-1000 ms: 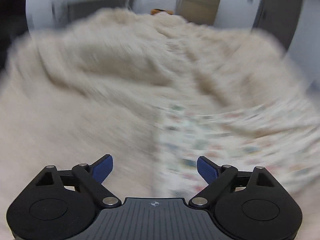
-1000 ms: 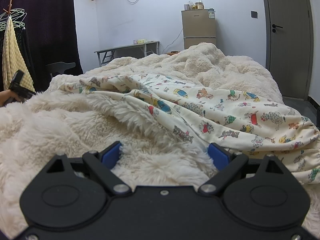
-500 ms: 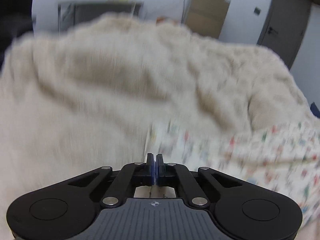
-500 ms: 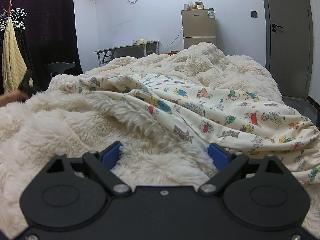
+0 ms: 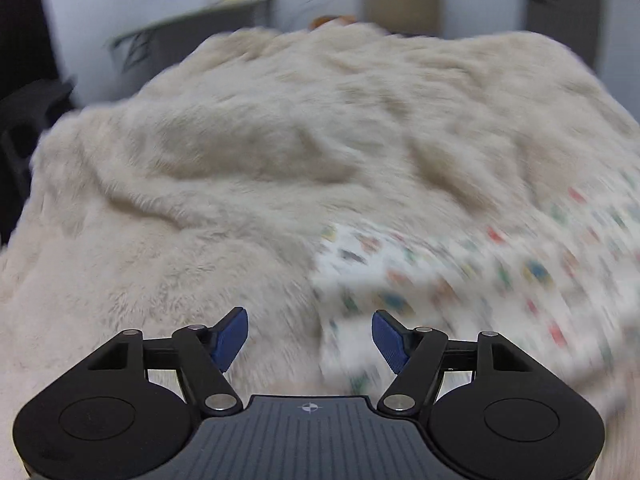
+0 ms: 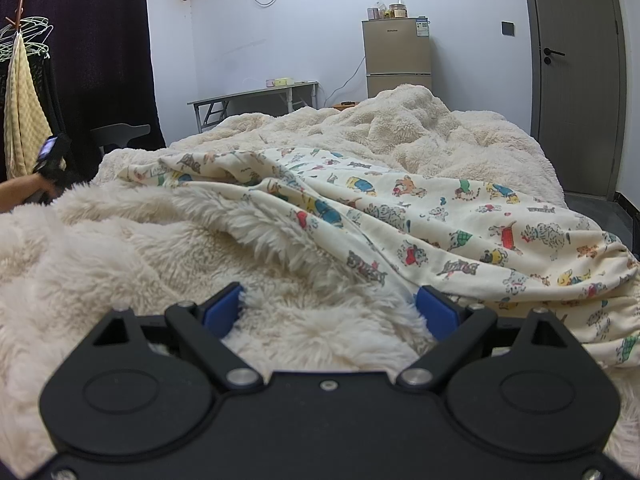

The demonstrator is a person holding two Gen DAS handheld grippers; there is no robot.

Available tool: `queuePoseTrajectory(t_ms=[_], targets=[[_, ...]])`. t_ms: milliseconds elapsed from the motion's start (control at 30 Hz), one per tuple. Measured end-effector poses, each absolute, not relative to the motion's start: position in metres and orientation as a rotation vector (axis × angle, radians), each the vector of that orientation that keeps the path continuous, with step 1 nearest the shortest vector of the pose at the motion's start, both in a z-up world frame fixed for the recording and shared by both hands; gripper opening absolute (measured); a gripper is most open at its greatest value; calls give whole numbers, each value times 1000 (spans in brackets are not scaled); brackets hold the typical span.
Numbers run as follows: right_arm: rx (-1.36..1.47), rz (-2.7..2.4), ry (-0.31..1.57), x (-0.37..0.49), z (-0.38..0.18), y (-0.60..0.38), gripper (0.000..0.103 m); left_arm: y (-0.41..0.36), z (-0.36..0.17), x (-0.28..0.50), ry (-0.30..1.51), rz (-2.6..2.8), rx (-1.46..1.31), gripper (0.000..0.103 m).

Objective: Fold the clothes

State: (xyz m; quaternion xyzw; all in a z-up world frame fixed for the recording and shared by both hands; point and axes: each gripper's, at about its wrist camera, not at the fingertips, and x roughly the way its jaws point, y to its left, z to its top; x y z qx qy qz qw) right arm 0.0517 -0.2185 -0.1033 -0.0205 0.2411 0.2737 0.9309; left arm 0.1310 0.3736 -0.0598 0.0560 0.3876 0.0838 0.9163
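Garment [image 6: 460,216]: lying on the blanket [image 6: 120,264], ahead and right of the right gripper's fingers [image 6: 222,308]; its near edge [image 5: 400,280] sitting just ahead of the left gripper's fingers [image 5: 230,336], toward the right one. Table [image 6: 256,94]: standing beyond the bed, ahead-left. Fridge [image 6: 398,58]: standing right of the table. Door [image 6: 580,76]: far right.

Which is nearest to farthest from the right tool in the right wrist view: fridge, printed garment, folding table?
1. Printed garment: just ahead and right of the right tool, on the fluffy blanket.
2. Folding table: beyond the bed, left of centre.
3. Fridge: at the back wall, right of the table.
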Motion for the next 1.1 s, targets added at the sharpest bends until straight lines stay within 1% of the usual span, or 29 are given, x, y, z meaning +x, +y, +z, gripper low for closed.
queuePoseTrajectory(t_ms=[100,233,300,367,400,467,567,667,733,800,967,1033,1100], targets=[[-42,561,494,52,-104,-219,93,336,-67,103,750,82,251,56],[-43,560,494,51,-103,-217,93,294,-99,116,701,145,470,51],[-43,560,493,51,-103,-218,93,282,-121,131,701,201,565,42],[-44,560,493,51,-103,-217,93,274,-138,138,713,222,603,35],[-43,560,493,51,-104,-217,93,271,-142,138,703,222,610,33],[-43,560,493,51,-104,-217,93,252,-148,132,647,216,675,34],[-43,561,492,50,-104,-217,93,230,-158,121,633,157,823,50],[-43,561,492,50,-104,-217,93,227,-152,119,620,78,781,50],[-43,561,492,50,-104,-217,93,229,-147,120,575,7,733,50],[-44,560,493,51,-104,-217,93,229,-146,125,538,-22,722,54],[-40,564,491,51,-104,-218,93,217,-147,144,468,-29,728,56],[-37,565,491,51,-104,-219,93,213,-149,152,456,-21,730,57],[-37,566,491,51,-104,-219,93,212,-148,156,441,2,705,64]])
